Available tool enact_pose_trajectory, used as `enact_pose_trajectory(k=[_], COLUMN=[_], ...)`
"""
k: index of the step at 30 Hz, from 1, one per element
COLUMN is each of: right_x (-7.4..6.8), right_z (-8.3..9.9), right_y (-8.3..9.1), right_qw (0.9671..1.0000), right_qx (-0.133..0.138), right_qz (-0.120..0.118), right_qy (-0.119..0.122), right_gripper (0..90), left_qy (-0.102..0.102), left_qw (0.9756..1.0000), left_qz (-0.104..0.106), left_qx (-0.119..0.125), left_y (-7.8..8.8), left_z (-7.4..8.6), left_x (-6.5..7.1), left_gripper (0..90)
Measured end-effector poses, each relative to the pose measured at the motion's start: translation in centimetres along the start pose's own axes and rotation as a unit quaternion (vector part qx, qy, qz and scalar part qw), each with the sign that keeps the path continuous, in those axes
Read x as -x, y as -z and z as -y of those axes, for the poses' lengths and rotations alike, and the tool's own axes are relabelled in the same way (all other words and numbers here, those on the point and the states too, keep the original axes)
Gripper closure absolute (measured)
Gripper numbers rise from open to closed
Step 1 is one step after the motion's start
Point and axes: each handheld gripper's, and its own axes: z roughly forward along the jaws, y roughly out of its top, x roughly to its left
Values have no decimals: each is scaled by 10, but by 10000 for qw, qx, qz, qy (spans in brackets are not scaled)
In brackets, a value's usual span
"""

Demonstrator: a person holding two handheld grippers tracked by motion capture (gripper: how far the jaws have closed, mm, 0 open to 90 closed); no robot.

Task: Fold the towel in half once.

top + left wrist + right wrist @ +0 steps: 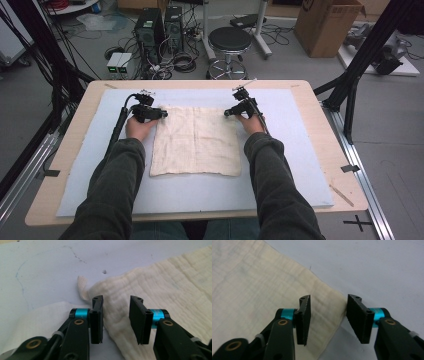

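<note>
A cream waffle-weave cloth lies flat on the pale blue mat. My left gripper rests at its far left corner, and in the left gripper view the jaws stand apart over that rumpled corner, beside a small fabric loop. My right gripper is at the far right corner. In the right gripper view its jaws straddle the cloth's corner with a gap on each side. Neither pair of pads presses the fabric.
The mat covers a wooden table; a thin wooden stick lies near its right front edge. Beyond the table stand a black stool, computer towers with cables, and a cardboard box.
</note>
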Motion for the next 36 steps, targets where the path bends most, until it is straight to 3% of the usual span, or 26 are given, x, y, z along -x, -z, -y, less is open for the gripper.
enact_pose_trajectory(k=[5, 9, 11, 14, 23, 27, 36], right_x=[-5, -3, -3, -4, -3, -5, -14], right_z=[-1, 0, 0, 1, 2, 2, 6], right_y=[0, 2, 3, 4, 16, 27, 48], right_qw=[9996, 9999, 9999, 9998, 9997, 9994, 9973], right_qx=[-97, -154, -154, -160, 14, 176, 563], right_qz=[197, -8, -60, -128, -219, -289, -405], right_qy=[174, 71, 38, 43, 97, 100, 246], right_gripper=[716, 847, 860, 865, 869, 869, 869], left_qy=[-138, -189, -306, -264, -403, -539, -570], left_qw=[9998, 9996, 9993, 9995, 9990, 9982, 9969], left_qz=[-128, -174, -200, -162, -103, -118, -60], left_qx=[-48, -70, -87, -62, 152, 238, 547], left_y=[0, 1, 2, 6, 20, 29, 49], left_z=[0, -1, -1, -2, -8, -10, -2], left_x=[2, 3, 6, 5, 9, 14, 20], left_gripper=[806, 875, 880, 883, 884, 884, 885])
